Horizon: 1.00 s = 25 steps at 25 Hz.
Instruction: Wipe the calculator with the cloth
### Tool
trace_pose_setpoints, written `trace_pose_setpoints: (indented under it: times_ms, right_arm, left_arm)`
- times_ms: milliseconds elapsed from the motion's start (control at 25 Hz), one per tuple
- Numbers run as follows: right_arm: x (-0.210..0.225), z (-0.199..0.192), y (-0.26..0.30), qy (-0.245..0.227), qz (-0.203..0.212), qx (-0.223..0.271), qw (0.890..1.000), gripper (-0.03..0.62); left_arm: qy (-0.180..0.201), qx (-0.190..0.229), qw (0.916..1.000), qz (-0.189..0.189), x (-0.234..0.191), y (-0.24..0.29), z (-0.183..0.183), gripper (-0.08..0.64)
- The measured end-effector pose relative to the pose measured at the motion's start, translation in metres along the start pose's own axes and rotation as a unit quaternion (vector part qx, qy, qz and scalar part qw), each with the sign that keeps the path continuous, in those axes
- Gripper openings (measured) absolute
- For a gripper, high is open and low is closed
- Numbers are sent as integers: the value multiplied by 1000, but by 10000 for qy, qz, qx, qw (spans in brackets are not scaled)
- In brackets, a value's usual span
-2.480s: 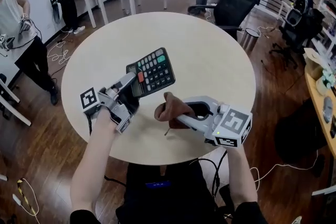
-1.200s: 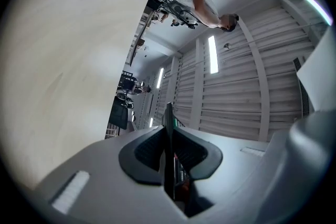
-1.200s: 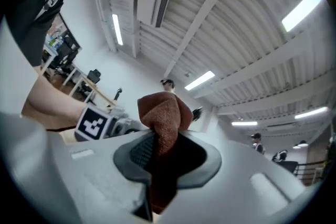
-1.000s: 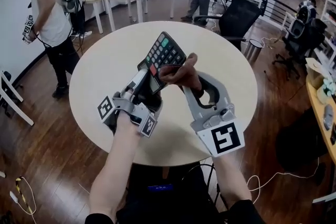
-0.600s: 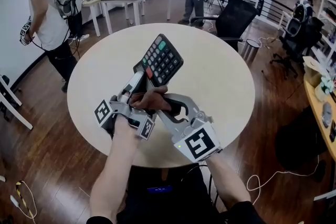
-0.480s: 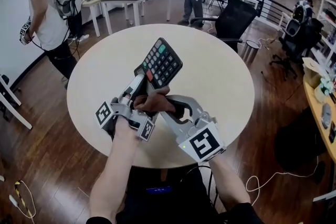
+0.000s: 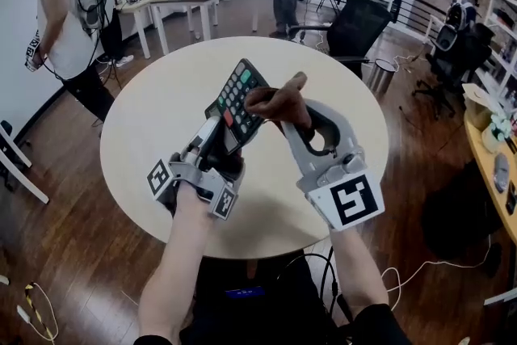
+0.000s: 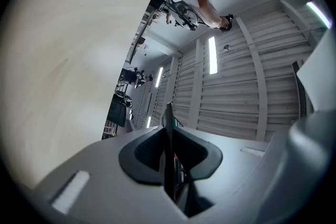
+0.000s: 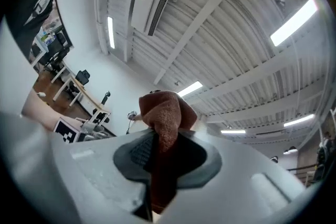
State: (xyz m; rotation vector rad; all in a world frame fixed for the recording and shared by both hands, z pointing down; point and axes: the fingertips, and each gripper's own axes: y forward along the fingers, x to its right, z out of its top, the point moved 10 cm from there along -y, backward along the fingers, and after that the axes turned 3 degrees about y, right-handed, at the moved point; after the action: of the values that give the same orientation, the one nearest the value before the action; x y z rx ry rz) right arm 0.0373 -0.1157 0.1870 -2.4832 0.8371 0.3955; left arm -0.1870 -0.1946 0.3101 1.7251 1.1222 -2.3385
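The calculator (image 7: 236, 98) is tilted above the surface (image 7: 153, 117), its lower edge clamped in the left hand-held gripper (image 7: 215, 138). The cloth (image 7: 277, 102), pinched in the right hand-held gripper (image 7: 297, 128), meets its keys. Hard rubbing could lever that thin edge loose.

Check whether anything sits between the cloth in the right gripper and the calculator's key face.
Nothing visible does. The left gripper holds the calculator tilted up, and the cloth clamped in the right gripper sits at its upper right edge, overlapping the keys in the head view. Actual contact can't be confirmed.
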Motion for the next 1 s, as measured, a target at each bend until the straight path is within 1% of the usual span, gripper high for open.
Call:
trace_pose_setpoints:
  times_ms: [120,200,280,360,440,520,560,600,640,680,720,800,880,920,1000]
  right_arm:
    - [-27,-14,4,-12,318,-214,9993,64]
    - [-44,-26,5,-37,607,-493,9969,64]
    - [-61,-39,6,12,985,-817,9918,64]
    - [-78,-49,8,69,1436,-1089,9836,64]
    - [-89,-56,9,39,1792,-1203,9764,64]
    - [-84,-58,-1,132,2009,-1118,9731,64]
    - [-79,-58,-10,279,2047,-1016,9731,64]
    - [-71,-57,-20,538,2008,-896,9740,64]
    - [-61,-57,-31,886,1891,-810,9746,64]
    - [-49,-58,-39,1199,1735,-800,9742,64]
    - [-33,-62,-46,1373,1577,-847,9742,64]
    - [-1,-72,-54,1515,1224,-978,9760,64]
    - [23,-82,-54,1778,831,-1180,9734,64]
    - [31,-87,-53,1901,690,-1318,9704,64]
    - [42,-99,-48,2022,576,-1658,9635,64]
  left_arm:
    - [-34,46,10000,3,-1,-1,-1,55]
    - [-46,96,9999,-31,0,0,-2,55]
    - [-35,156,9998,-92,1,1,-2,55]
    - [92,115,9998,-99,2,0,0,55]
    - [332,-128,9994,52,-1,-2,9,55]
    - [582,-583,9960,354,-7,-3,23,55]
    - [741,-869,9919,562,-9,-2,32,55]
    - [941,-1191,9851,806,-10,-1,42,55]
    - [1167,-1551,9752,1061,-9,2,53,55]
    - [1398,-1939,9623,1297,-8,6,63,55]
    - [1621,-2331,9470,1502,-6,11,72,57]
    - [2043,-3043,9117,1856,-5,22,88,57]
    - [2387,-3658,8733,2158,-10,34,98,57]
    - [2485,-3965,8544,2257,-14,40,99,57]
    - [2558,-4596,8173,2354,-23,51,95,57]
